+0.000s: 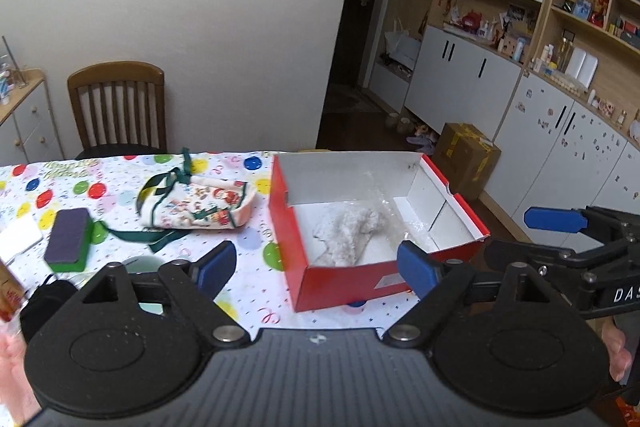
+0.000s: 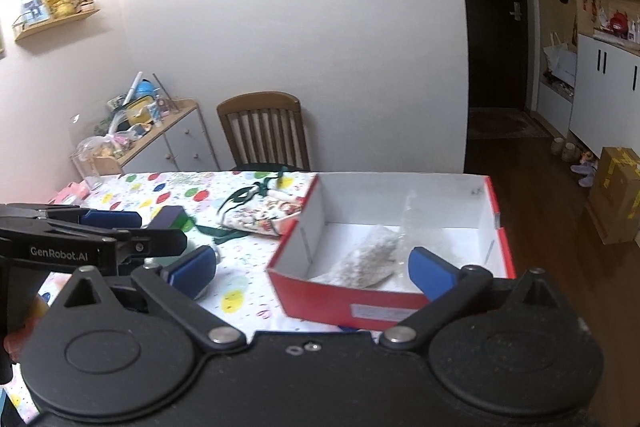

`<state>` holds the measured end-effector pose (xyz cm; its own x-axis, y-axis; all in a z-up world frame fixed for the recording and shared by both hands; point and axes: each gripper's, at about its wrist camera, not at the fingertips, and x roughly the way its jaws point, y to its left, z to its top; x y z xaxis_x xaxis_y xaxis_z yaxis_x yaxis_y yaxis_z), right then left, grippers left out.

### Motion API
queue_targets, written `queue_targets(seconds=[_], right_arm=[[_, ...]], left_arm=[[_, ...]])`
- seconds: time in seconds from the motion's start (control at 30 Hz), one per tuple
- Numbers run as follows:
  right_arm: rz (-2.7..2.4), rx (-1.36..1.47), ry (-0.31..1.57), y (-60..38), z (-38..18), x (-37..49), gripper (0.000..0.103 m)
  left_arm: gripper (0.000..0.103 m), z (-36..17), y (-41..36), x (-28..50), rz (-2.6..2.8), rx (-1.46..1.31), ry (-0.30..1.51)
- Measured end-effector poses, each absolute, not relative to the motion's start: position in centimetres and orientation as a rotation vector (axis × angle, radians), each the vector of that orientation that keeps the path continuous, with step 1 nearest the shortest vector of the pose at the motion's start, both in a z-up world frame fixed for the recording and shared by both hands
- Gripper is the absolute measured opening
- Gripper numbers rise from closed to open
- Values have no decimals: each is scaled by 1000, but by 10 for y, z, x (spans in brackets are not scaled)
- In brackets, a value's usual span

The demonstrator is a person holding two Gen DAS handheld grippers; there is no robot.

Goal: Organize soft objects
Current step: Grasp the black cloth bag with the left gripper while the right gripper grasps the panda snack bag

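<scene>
Two grippers here, both with fingers spread wide and nothing between them. The left gripper point(image 1: 316, 267) sits low in the centre of its own view, blue pads hanging in front of the near wall of the red shoebox point(image 1: 340, 285). The right gripper point(image 2: 312, 269) is low centre in its view too, one pad over the tabletop point(image 2: 248, 307) and the other over the box's near right corner.

Inside the shoebox (white interior) there's a fluffy white soft item point(image 1: 348, 231) lying on the bottom, with crinkly clear plastic point(image 1: 394, 205) just beside it on the right.

Left of the box, on the balloon-print tabletop, lies a Christmas-print drawstring pouch point(image 1: 200, 205) with green ribbon point(image 1: 152, 237) trailing toward the lower left. Further left sits a purple-and-green sponge block point(image 1: 68, 241). A wooden chair point(image 1: 118, 107) stands behind the table.
</scene>
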<state>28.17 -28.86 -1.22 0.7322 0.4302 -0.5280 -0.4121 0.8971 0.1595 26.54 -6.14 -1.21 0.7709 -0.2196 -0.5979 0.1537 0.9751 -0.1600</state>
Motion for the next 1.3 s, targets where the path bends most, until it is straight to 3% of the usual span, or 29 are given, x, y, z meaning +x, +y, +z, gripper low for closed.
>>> queue_targets(seconds=[0.13, 0.73, 1.3], right_arm=[[479, 20, 590, -269, -15, 264, 103], [363, 75, 701, -181, -65, 216, 103], [235, 147, 891, -103, -139, 222, 103]], left_arm=[[101, -13, -39, 245, -211, -115, 631], [103, -58, 83, 193, -120, -189, 639], [103, -122, 150, 202, -61, -99, 667]])
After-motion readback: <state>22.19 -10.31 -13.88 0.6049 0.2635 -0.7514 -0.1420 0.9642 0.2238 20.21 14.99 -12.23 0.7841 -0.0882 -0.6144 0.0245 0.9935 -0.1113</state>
